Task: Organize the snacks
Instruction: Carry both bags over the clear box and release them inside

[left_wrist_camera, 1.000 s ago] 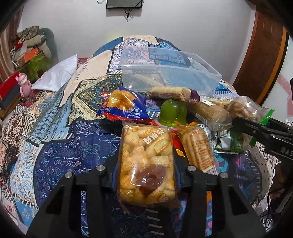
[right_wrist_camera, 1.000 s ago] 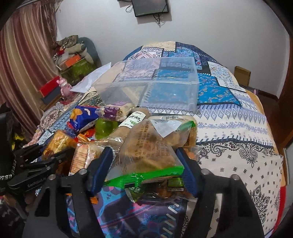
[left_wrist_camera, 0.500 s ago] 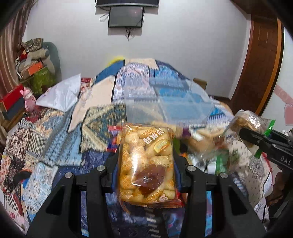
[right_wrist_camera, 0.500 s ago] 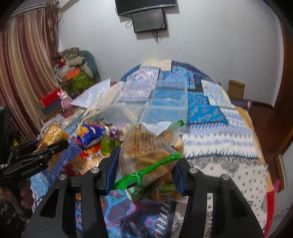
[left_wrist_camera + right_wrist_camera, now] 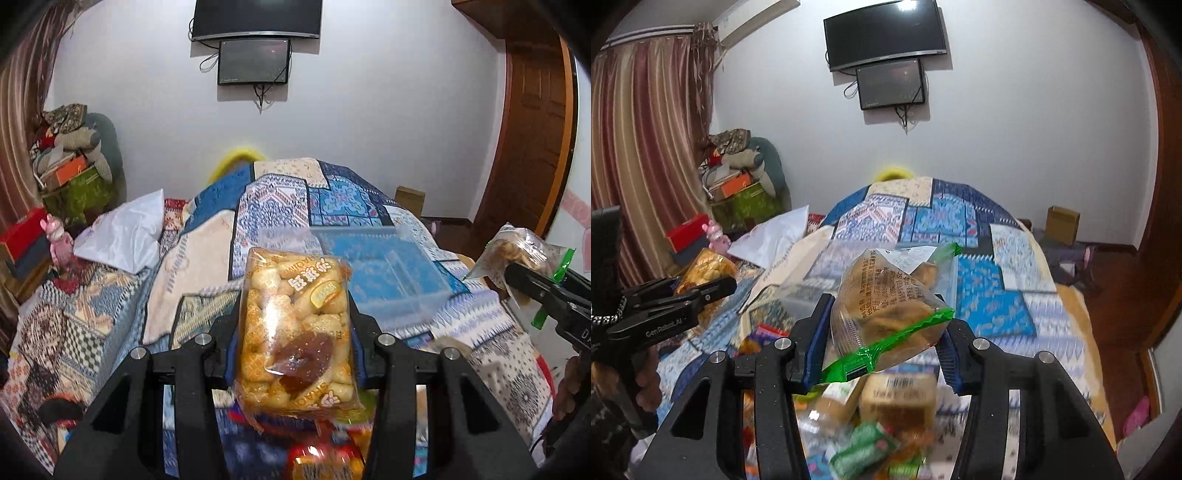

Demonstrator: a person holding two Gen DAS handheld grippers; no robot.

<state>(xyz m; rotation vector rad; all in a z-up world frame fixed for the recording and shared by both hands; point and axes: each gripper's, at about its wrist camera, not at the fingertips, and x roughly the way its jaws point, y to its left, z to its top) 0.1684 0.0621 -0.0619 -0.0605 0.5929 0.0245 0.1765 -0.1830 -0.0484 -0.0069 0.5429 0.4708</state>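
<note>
Left hand-held gripper (image 5: 293, 334): black frame, blue-padded fingers closed on a clear yellow-printed packet of small golden puffed biscuits (image 5: 293, 328). Packet stands upright between the pads, lifted above the bed; a brown blob shows in its lower half.

Right hand-held gripper (image 5: 884, 334): fingers clamped on a clear plastic bag of brown pastries with a green sealed edge (image 5: 892, 302). Bag sits tilted, green edge running down to the left, white label at its top. It is held clear of the pile below.

Clear rectangular plastic storage bin (image 5: 373, 269): rests on the patchwork blue-and-cream bedspread (image 5: 280, 199), beyond both held packets, right of centre in the left wrist view. Outline is motion-blurred.

Remaining snack pile (image 5: 886, 417): lies on the near part of the bed under the right gripper; a tan wrapped cake with a barcode (image 5: 899, 397) and green wrapped sweets (image 5: 864, 448) are discernible, the rest blurred.

Far wall carries a black wall-mounted screen (image 5: 886, 33).
</note>
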